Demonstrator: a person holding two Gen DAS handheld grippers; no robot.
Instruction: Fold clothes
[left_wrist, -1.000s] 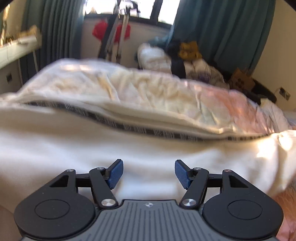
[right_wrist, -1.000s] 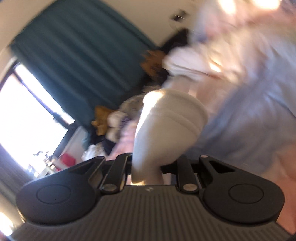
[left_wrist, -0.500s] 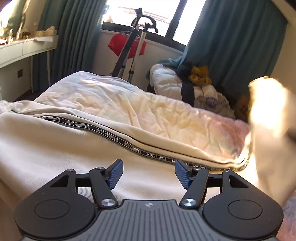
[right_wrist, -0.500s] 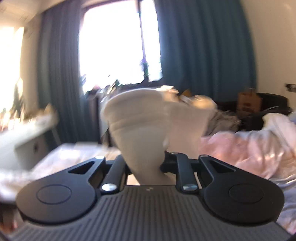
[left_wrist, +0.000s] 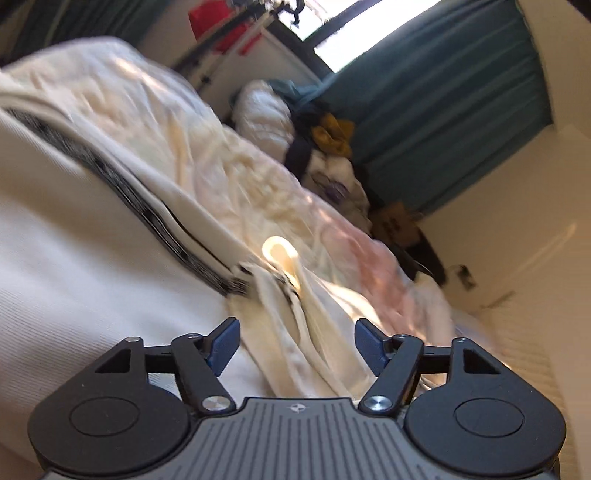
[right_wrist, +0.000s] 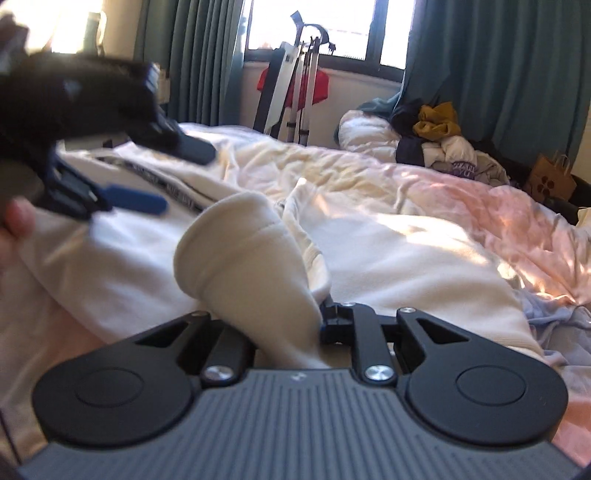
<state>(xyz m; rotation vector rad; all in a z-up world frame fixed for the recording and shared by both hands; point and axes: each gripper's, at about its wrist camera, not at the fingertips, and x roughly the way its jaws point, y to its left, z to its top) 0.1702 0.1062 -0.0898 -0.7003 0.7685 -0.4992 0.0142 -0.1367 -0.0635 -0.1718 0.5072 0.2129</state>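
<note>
1. Right wrist view: my right gripper (right_wrist: 286, 326) is clamped on the sleeve cuff (right_wrist: 236, 251) of the cream sweatshirt (right_wrist: 388, 254). The cuff sticks up out of the jaws toward 11 o'clock.
2. The sweatshirt body lies spread on the bed (right_wrist: 498, 206), filling the frame centre from 9 to 3 o'clock. Its zipper tape (right_wrist: 162, 184), with printed lettering, runs off toward 10 o'clock.
3. Left wrist view: my left gripper (left_wrist: 295, 347) has its jaws wide apart and nothing between them. It hangs just above the cloth. A bunched ridge of fabric (left_wrist: 295, 325) runs from between the blue fingertips (left_wrist: 223, 343) up to 12 o'clock.
4. In the right view the left gripper shows at 9-10 o'clock, blurred, blue pads visible, over the zipper side.
5. Progress, my read: early. The garment is laid out but wrinkled, and I see no finished fold. The sleeve fold is in hand, not yet laid down.
6. Left to do, my guess: lay this sleeve across the body, do the other sleeve, then fold the body.
7. Background: laundry pile (right_wrist: 439, 144) at 1 o'clock by the teal curtain (right_wrist: 498, 74). Not in play now.
</note>
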